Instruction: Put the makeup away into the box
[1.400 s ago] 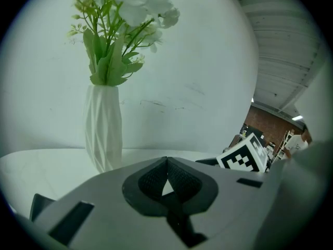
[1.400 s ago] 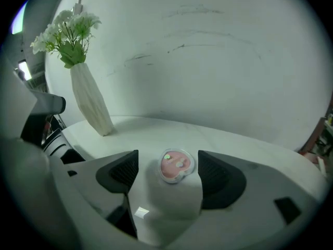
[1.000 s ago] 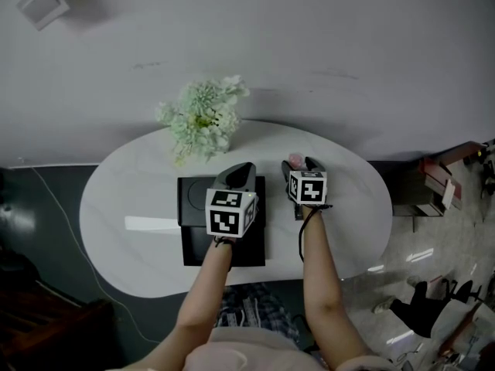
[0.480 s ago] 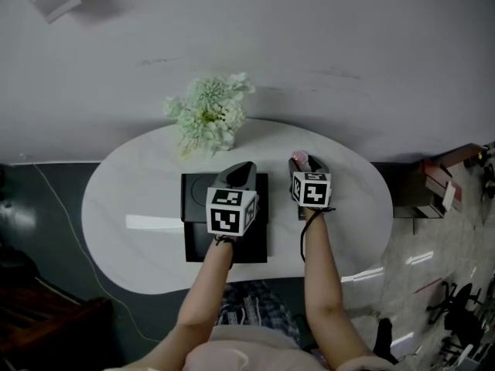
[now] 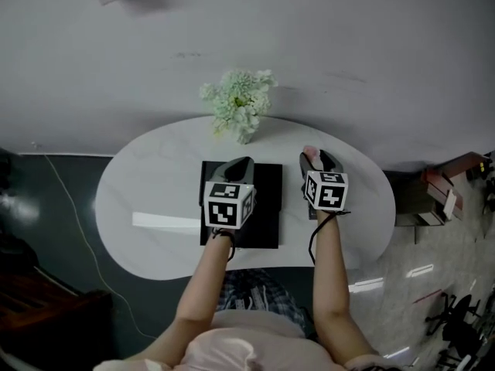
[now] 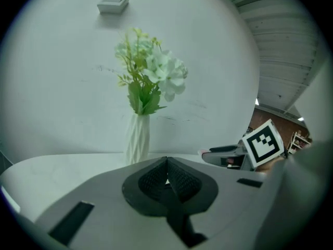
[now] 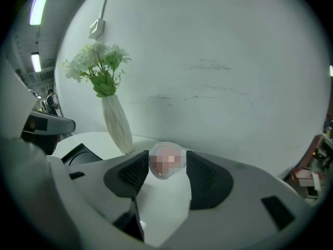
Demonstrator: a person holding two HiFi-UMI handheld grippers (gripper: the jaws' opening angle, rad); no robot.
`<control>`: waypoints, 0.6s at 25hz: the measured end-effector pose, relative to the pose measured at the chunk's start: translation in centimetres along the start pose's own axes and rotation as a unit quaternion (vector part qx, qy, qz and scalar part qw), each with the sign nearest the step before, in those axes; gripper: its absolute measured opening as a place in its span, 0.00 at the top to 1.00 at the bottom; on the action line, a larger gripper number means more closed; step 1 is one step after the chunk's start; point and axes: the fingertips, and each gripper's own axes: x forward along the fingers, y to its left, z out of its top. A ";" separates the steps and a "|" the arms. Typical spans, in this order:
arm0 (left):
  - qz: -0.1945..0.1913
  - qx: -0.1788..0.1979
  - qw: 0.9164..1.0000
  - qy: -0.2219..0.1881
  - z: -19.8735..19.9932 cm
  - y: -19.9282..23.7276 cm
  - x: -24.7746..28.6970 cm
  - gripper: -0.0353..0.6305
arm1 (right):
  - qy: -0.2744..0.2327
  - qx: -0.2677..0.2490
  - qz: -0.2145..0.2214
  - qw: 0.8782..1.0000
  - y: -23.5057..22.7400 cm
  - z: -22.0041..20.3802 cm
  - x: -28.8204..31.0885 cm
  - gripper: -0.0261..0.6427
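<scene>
My right gripper (image 7: 165, 172) is shut on a small round pink makeup piece (image 7: 166, 158), held up off the white table (image 5: 155, 192). In the head view that piece (image 5: 310, 152) shows at the right gripper's tip (image 5: 317, 158), to the right of the black box (image 5: 267, 207). The box (image 7: 79, 155) lies low at the left in the right gripper view. My left gripper (image 6: 166, 178) is shut with nothing between its pads. It hovers over the box (image 5: 238, 165), pointing toward the vase.
A white ribbed vase (image 6: 137, 139) with pale green flowers (image 5: 240, 101) stands at the table's far edge, behind the box. A grey wall rises behind it. Shelves and clutter (image 5: 445, 180) sit on the floor to the right of the table.
Both grippers have risen. The right one has closed on the pink piece and lifted it off the table. The head view has shifted, so the table sits further right.
</scene>
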 end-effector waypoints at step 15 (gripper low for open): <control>0.058 -0.013 0.998 -0.022 -2.5 5.0 -9.6 0.91 | -0.025 -0.058 0.097 0.993 14.2 1.4 -6.5 0.60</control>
